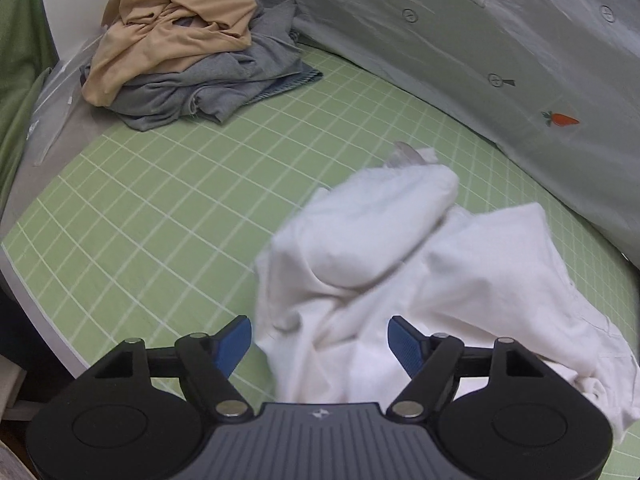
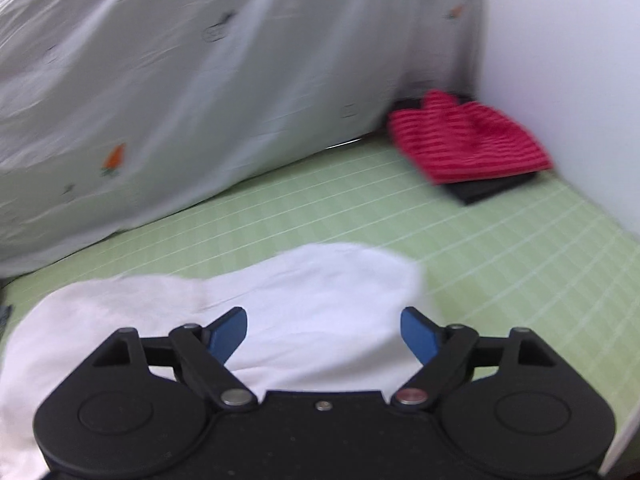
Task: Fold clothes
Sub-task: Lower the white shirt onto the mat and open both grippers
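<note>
At far left I am seeing a tan crumpled garment [image 1: 172,28] lying on a grey rumpled garment [image 1: 224,84], both sitting on the green gridded mat [image 1: 160,208]. My left gripper [image 1: 320,344] is hovering with its blue fingers [image 1: 234,344] spread wide, holding nothing, over the crumpled white cloth garment [image 1: 400,264] bunched on the mat. My right gripper [image 2: 324,334] is likewise gaping open above that white garment. At far right a red striped folded garment [image 2: 468,140] is resting on a black folded one [image 2: 492,188].
</note>
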A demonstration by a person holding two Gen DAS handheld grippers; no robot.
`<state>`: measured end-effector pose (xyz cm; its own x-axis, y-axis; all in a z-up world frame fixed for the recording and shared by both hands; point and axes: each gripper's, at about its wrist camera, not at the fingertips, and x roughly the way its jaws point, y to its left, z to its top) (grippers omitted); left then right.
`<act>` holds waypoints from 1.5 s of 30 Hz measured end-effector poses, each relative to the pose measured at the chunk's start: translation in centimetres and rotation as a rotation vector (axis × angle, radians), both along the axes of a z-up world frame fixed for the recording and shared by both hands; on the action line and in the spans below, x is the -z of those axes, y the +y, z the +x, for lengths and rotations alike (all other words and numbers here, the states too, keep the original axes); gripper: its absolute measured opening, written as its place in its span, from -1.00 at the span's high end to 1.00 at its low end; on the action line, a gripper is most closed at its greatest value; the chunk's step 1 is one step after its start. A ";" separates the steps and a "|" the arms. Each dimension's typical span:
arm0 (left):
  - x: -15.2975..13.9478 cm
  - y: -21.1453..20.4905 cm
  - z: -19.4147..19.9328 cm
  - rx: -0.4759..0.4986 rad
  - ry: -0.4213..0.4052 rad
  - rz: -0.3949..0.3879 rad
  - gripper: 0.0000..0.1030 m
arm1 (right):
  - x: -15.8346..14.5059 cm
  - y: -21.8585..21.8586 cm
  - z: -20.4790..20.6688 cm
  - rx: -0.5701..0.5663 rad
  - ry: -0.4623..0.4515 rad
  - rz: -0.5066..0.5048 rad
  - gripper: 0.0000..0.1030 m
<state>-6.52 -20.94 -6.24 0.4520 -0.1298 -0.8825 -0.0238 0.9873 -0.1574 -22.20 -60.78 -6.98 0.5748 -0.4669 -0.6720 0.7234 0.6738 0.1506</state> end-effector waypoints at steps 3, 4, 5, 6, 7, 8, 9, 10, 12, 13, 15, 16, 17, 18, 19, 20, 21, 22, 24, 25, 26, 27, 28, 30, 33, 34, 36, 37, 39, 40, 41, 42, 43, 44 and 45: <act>1.3 1.6 1.7 0.008 0.035 -0.006 -0.47 | 0.6 3.1 2.2 -0.046 -0.001 0.068 -0.64; 1.8 2.1 2.2 0.013 0.046 -0.012 -0.47 | 0.8 4.0 2.9 -0.058 -0.006 0.099 -0.64; 2.2 2.5 2.7 0.018 0.056 -0.017 -0.46 | 1.1 4.9 3.5 -0.072 -0.011 0.130 -0.64; 2.7 3.0 3.2 0.023 0.067 -0.022 -0.45 | 1.4 5.7 4.2 -0.087 -0.014 0.158 -0.64; 3.2 3.5 3.7 0.028 0.077 -0.028 -0.44 | 1.7 6.4 4.9 -0.098 -0.014 0.178 -0.64; 3.6 3.9 4.2 0.033 0.088 -0.033 -0.44 | 2.0 7.0 5.5 -0.101 -0.008 0.187 -0.66; 3.9 4.1 4.7 0.044 0.090 -0.044 -0.43 | 2.3 7.4 6.2 -0.099 0.001 0.182 -0.68; 4.1 4.1 5.1 0.062 0.087 -0.055 -0.42 | 2.5 7.7 6.8 -0.099 0.008 0.176 -0.68; 4.1 3.7 5.7 0.109 0.069 -0.075 -0.34 | 3.0 7.8 7.9 -0.086 0.013 0.193 -0.68; 4.2 3.4 6.0 0.127 0.064 -0.083 -0.32 | 3.1 7.7 8.3 -0.072 0.010 0.202 -0.68; 4.3 2.8 6.7 0.161 0.055 -0.097 -0.19 | 3.5 7.7 9.2 -0.060 0.013 0.211 -0.70; 4.5 2.5 7.1 0.178 0.061 -0.102 -0.13 | 3.9 7.7 9.7 -0.060 0.024 0.223 -0.73; 4.8 2.0 7.4 0.188 0.069 -0.096 -0.06 | 4.3 7.6 10.2 -0.059 0.035 0.235 -0.74; 4.9 1.7 7.7 0.193 0.074 -0.081 0.07 | 4.6 7.6 10.5 -0.057 0.043 0.250 -0.70; 4.9 1.6 7.8 0.192 0.075 -0.079 0.15 | 5.0 7.5 10.8 -0.053 0.047 0.267 -0.61; 4.9 1.5 7.8 0.189 0.075 -0.082 0.28 | 5.2 7.4 10.8 -0.052 0.043 0.278 -0.21; 4.9 1.5 7.9 0.186 0.075 -0.084 0.36 | 5.1 7.4 10.8 -0.061 0.038 0.283 0.49; 4.7 1.6 7.8 0.179 0.070 -0.088 0.39 | 4.9 7.4 10.7 -0.076 0.035 0.288 0.74; 4.3 2.0 7.5 0.157 0.056 -0.096 0.47 | 3.8 7.5 9.6 -0.086 -0.016 0.253 0.92; 3.9 2.1 7.3 0.142 0.050 -0.099 0.49 | 3.1 7.6 9.0 -0.087 -0.048 0.229 0.93; 3.4 2.2 7.1 0.128 0.043 -0.100 0.49 | 2.3 7.5 8.3 -0.088 -0.074 0.208 0.94; 3.0 2.3 6.9 0.113 0.035 -0.101 0.49 | 1.5 7.4 7.6 -0.087 -0.094 0.190 0.94; 2.3 2.4 6.7 0.095 0.027 -0.103 0.49 | 0.6 7.2 6.9 -0.087 -0.114 0.172 0.94; 1.2 2.5 6.6 0.066 0.016 -0.108 0.49 | -1.0 6.6 5.6 -0.089 -0.144 0.141 0.95; -0.1 2.3 6.7 0.025 -0.006 -0.119 0.51 | -2.9 5.0 4.0 -0.078 -0.190 0.137 0.95; -0.3 2.2 6.8 0.006 -0.010 -0.123 0.51 | -3.5 4.3 3.6 -0.071 -0.208 0.146 0.95; -0.8 2.1 7.0 -0.034 -0.017 -0.132 0.52 | -4.1 2.9 2.9 -0.058 -0.235 0.161 0.95; -1.0 2.0 7.1 -0.050 -0.033 -0.129 0.53 | -4.3 2.1 2.6 -0.046 -0.251 0.164 0.95; -1.2 1.9 7.7 -0.063 -0.060 -0.092 0.65 | -4.4 0.5 2.2 -0.017 -0.279 0.155 0.95; -1.3 1.8 8.1 -0.069 -0.073 -0.072 0.65 | -4.3 -0.3 2.1 0.000 -0.284 0.137 0.95; -1.2 2.0 8.4 -0.079 -0.073 -0.073 0.65 | -4.1 -1.0 2.3 0.007 -0.275 0.129 0.95; -1.2 2.1 8.7 -0.091 -0.068 -0.082 0.64 | -3.7 -1.5 2.6 0.005 -0.256 0.129 0.95; -1.0 2.3 8.8 -0.092 -0.063 -0.106 0.61 | -3.3 -2.1 3.0 0.003 -0.237 0.129 0.95; -0.8 2.4 9.0 -0.084 -0.052 -0.135 0.51 | -2.9 -2.7 3.3 0.001 -0.217 0.130 0.95; -0.5 2.5 9.1 -0.084 -0.043 -0.157 0.44 | -2.5 -3.2 3.7 -0.001 -0.198 0.130 0.94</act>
<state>2.59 -18.47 -5.72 0.5044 -0.2245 -0.8338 -0.0953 0.9452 -0.3122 -18.52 -64.01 -4.46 0.7018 -0.3831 -0.6006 0.6703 0.6405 0.3747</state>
